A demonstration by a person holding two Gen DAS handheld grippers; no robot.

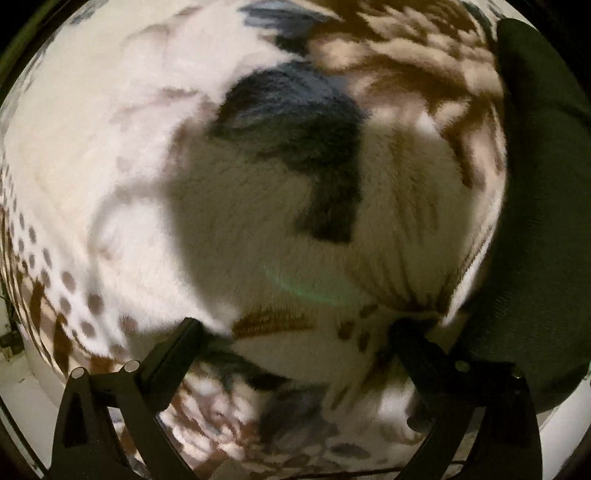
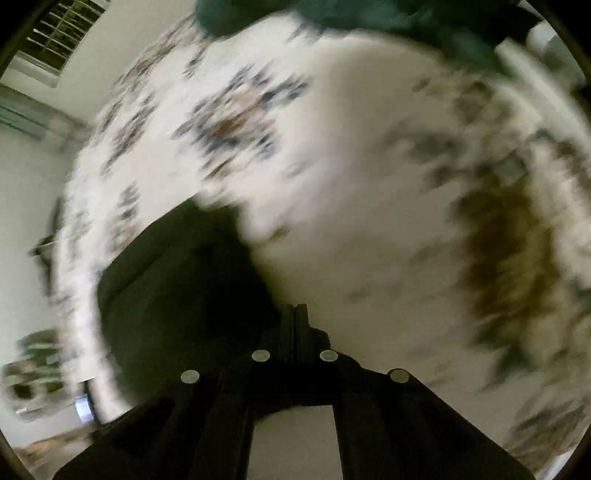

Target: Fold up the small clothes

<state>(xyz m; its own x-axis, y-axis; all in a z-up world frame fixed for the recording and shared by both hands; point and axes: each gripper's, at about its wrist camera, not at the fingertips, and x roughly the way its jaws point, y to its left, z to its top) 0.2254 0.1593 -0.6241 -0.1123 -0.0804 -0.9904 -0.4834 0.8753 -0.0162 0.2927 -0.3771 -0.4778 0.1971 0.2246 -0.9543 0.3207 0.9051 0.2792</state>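
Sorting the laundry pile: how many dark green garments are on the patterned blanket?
2: one dark green garment beside the right gripper, another at the blanket's far edge; more may be hidden.

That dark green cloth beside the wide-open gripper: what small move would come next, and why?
Probably shift the left gripper sideways over the dark green cloth. Its jaws stand wide open with only the fuzzy white patterned blanket between them, so nothing is held. The right gripper is shut, seemingly empty.
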